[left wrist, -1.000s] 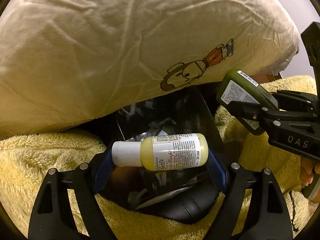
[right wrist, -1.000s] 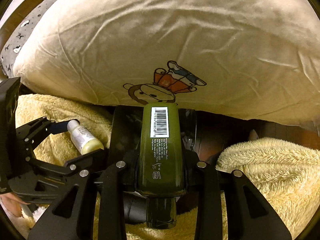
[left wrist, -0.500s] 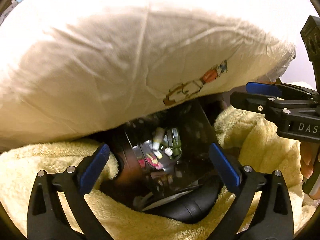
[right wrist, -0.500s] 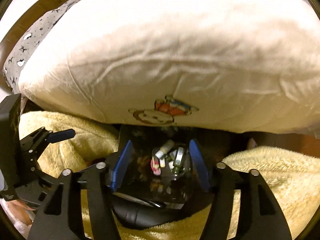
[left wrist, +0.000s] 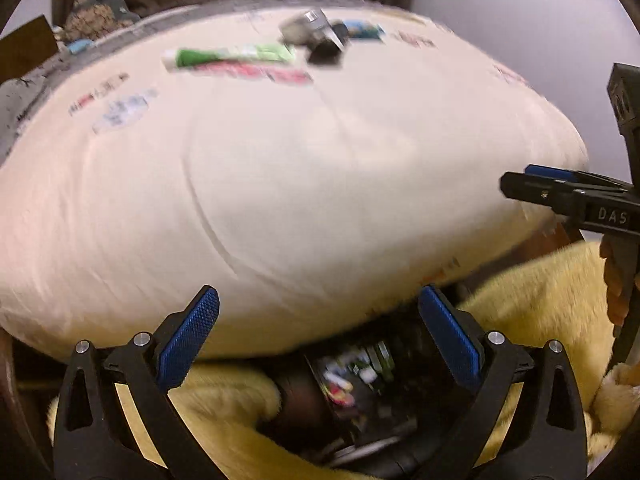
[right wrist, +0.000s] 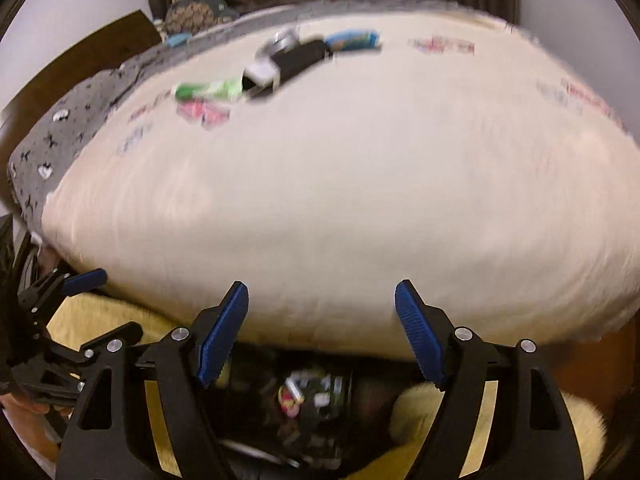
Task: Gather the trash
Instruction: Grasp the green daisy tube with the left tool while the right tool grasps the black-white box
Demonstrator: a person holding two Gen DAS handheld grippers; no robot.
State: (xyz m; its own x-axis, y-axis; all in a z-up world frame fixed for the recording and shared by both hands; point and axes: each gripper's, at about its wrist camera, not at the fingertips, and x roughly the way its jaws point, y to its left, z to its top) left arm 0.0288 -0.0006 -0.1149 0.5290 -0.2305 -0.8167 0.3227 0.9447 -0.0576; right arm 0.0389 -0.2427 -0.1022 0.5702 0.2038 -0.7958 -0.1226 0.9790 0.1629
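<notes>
Below the pillow's (left wrist: 280, 184) near edge, your bin (left wrist: 360, 392) sits wedged in the yellow blanket (left wrist: 536, 304), likely to keep it upright, with small bottles and wrappers already inside. Your left gripper (left wrist: 318, 338) stands wide open with nothing between its pads. Your right gripper (right wrist: 322, 330) has just been opening and is empty too. More trash waits at the pillow's far edge: a green tube (left wrist: 232, 56) and a dark object (left wrist: 320, 40), so both hands seem freed for those.

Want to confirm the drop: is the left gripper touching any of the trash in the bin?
Apart. The left wrist view shows the left gripper open and empty, with the trash lying down in the bin below it.
</notes>
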